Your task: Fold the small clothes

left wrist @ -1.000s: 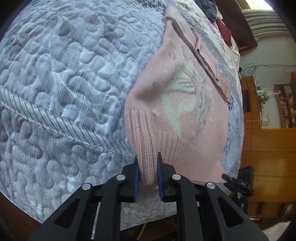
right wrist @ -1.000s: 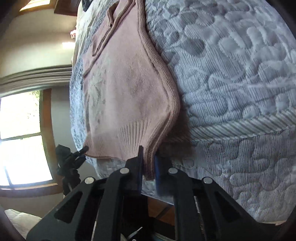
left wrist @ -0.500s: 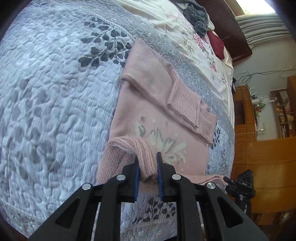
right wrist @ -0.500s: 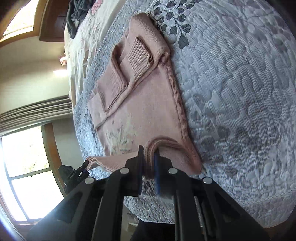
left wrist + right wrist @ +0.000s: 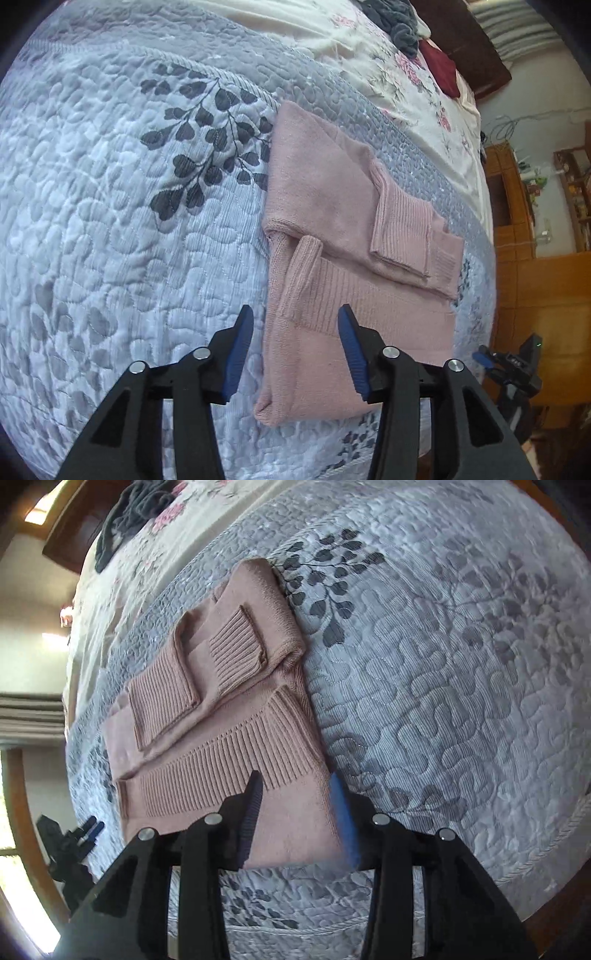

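The pink knitted sweater (image 5: 332, 236) lies folded on the grey leaf-patterned quilted bed (image 5: 110, 221), its ribbed hem doubled over the cuffs; left gripper (image 5: 295, 350) and right gripper (image 5: 295, 816) gape, holding nothing, straddling its near corners; bare quilt stretches wide on the outer sides; the bed's edges are cut off.

One pink sweater (image 5: 332, 236), one quilt (image 5: 129, 221), one grey garment (image 5: 399, 18), one dark-red garment (image 5: 441, 66).
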### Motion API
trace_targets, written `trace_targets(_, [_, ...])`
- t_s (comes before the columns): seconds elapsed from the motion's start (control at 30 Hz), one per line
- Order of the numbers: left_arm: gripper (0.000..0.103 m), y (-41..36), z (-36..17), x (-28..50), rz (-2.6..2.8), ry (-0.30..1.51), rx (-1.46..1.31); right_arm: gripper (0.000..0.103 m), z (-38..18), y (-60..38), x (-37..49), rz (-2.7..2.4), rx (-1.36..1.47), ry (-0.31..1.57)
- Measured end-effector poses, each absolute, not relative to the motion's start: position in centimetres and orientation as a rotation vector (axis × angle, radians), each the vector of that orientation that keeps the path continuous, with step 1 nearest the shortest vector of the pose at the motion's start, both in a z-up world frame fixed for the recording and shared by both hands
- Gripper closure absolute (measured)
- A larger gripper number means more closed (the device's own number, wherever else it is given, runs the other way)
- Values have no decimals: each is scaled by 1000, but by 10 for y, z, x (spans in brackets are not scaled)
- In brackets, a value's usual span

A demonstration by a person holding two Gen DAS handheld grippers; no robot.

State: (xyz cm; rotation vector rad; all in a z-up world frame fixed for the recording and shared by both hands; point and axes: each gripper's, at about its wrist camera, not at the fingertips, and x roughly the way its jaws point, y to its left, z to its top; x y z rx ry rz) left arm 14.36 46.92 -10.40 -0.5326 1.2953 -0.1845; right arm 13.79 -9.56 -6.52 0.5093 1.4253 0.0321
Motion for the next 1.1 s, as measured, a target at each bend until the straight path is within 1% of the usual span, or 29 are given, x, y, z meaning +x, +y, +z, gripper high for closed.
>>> trace_targets(0.03, [52,464,-107,147,-189,1300,-493,51,-67,-86,141,43,463,1420])
trace_targets(0.07, [51,458,-111,150,-198,1306,-457,47,-71,-78,145,62,424,1419])
trace_targets(0.13, [51,443,-119,158,-218,1315,-384,48,-83,-68,157,80,343,1414])
trace_targets(0.3, [51,415,-139,173,-232,1323,-272,48,-120,-52,190,92,189,1427])
trace_targets(0.33, [51,409,-142,175,-223,1320,-242,50,-125,-52,193,96,174,1433])
trace_targets(0.37, [51,404,-143,175,-216,1317,-218,55,-130,-53,195,102,171,1442])
trace_targets(0.4, [51,400,-145,176,-210,1312,-201,62,-133,-55,196,115,179,1441])
trace_targets(0.43, [51,396,-147,177,-202,1307,-182,74,-135,-58,196,140,200,1438])
trace_targets(0.5, [53,391,-150,177,-186,1298,-168,84,-138,-63,196,179,227,1432])
trace_targets(0.53, [61,390,-151,177,-180,1296,-172,92,-138,-65,196,197,232,1433])
trace_targets(0.57, [71,390,-152,177,-169,1297,-178,93,-136,-67,195,216,239,1428])
trace_targets(0.6, [91,392,-151,176,-154,1297,-193,93,-132,-70,193,235,262,1417])
trace_targets(0.7, [92,399,-138,165,-144,1243,-279,93,-112,-82,184,291,349,1363])
trace_targets(0.8, [93,400,-117,148,-149,1179,-306,94,-95,-89,176,343,410,1323])
trace_targets(0.93, [94,401,-86,135,-152,1093,-326,94,-78,-90,175,381,415,1292])
trace_targets(1.1, [94,407,-50,157,-138,973,-334,94,-53,-100,198,393,481,1217])
